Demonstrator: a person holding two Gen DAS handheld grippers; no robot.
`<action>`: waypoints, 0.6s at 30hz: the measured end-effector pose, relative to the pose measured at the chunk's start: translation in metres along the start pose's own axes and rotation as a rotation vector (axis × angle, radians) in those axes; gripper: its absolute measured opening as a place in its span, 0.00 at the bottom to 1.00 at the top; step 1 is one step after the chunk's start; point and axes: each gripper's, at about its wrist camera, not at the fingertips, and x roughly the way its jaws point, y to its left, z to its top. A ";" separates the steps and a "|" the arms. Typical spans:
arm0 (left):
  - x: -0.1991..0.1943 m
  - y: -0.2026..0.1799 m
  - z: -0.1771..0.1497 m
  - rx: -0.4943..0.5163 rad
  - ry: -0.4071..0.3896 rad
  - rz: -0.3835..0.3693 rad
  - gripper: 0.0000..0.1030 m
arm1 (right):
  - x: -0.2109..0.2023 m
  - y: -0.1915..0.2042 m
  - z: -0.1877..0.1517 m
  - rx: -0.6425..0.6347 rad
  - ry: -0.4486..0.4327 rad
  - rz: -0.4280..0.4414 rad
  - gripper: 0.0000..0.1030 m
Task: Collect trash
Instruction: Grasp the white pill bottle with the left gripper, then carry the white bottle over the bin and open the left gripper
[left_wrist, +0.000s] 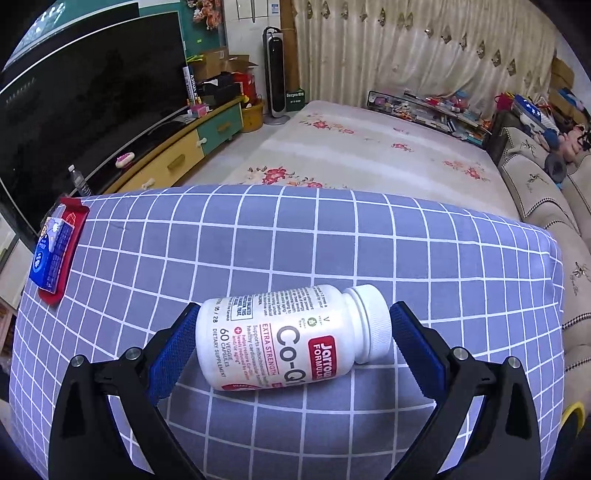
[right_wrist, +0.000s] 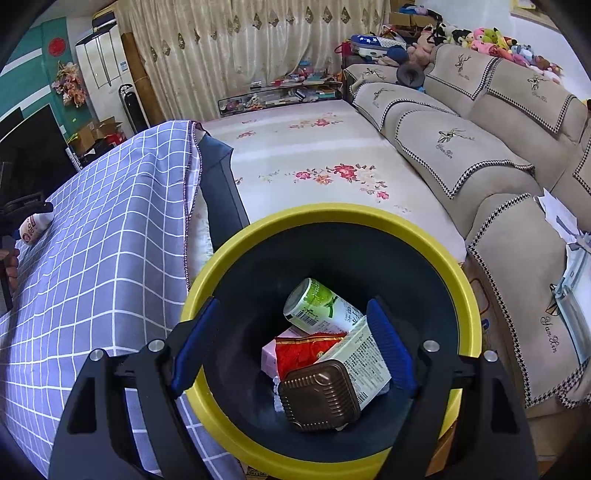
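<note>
My bin already held 4 pieces of trash: a green can, a carton, a red wrapper and a brown tray. My right gripper hung open and empty above it. On the table, a white pill bottle with red lettering lay on its side between my left gripper's open pads, not yet squeezed. At the far left, a blue packet also waited.
</note>
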 end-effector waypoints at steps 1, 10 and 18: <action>0.001 0.000 0.000 0.001 0.000 -0.001 0.95 | 0.000 0.000 0.000 0.001 -0.001 0.001 0.74; 0.006 0.008 -0.003 0.013 -0.011 -0.021 0.84 | -0.003 0.008 -0.002 -0.010 -0.003 0.011 0.74; -0.042 0.006 -0.029 0.116 -0.086 -0.096 0.84 | -0.018 0.009 -0.001 -0.002 -0.035 0.018 0.74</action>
